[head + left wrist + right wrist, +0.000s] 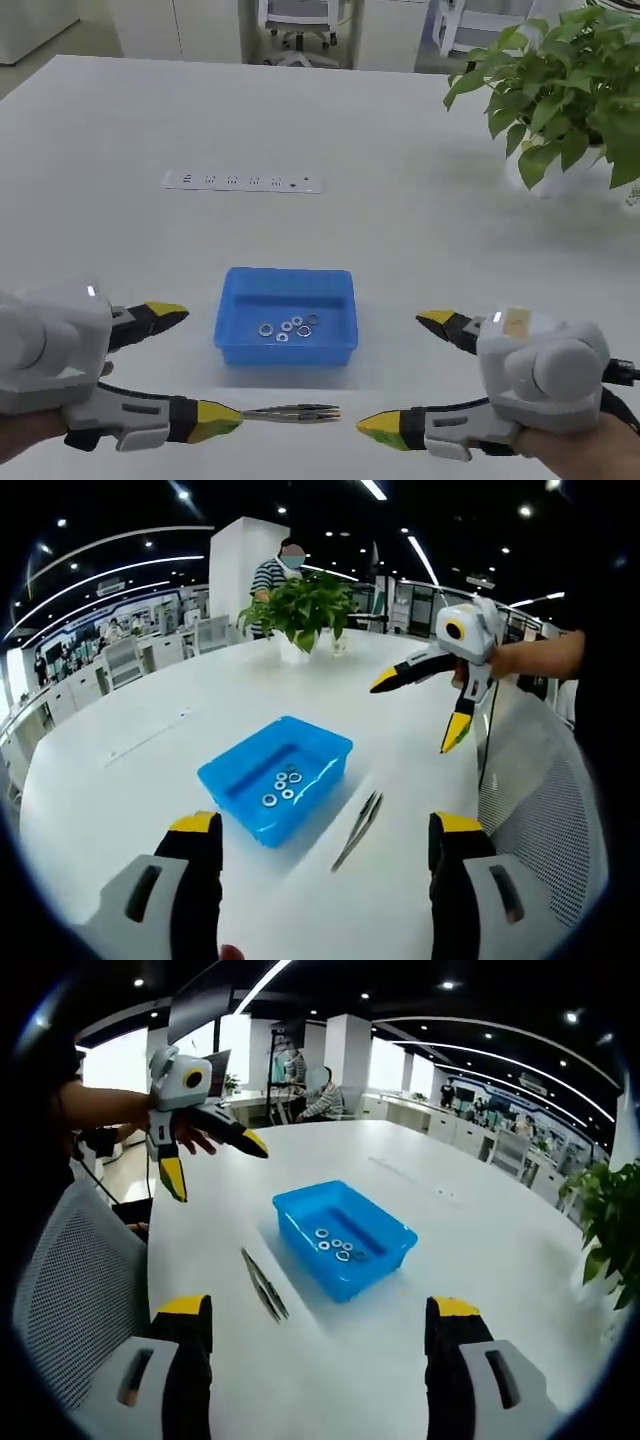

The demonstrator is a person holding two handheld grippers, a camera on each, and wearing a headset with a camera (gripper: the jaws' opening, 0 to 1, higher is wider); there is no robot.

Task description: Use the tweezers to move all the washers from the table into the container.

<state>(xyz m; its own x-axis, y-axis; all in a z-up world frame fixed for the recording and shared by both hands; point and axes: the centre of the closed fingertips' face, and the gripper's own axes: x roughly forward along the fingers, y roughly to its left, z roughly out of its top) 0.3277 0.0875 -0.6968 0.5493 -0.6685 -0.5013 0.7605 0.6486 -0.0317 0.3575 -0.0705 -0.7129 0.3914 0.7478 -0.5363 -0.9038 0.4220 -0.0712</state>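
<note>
Left gripper (212,363) and right gripper (390,372) are both held spread wide, with nothing gripped. Tweezers (295,412) are laid flat on the table (400,220), just in front of the blue container (290,272), between the two grippers. Washers (288,328) are clustered inside the container; none are seen loose on the table. Transfer is judged done. A scan around the container for strays is advised. If one is found, the tweezers should be pinched mid-shank and kept low.
</note>
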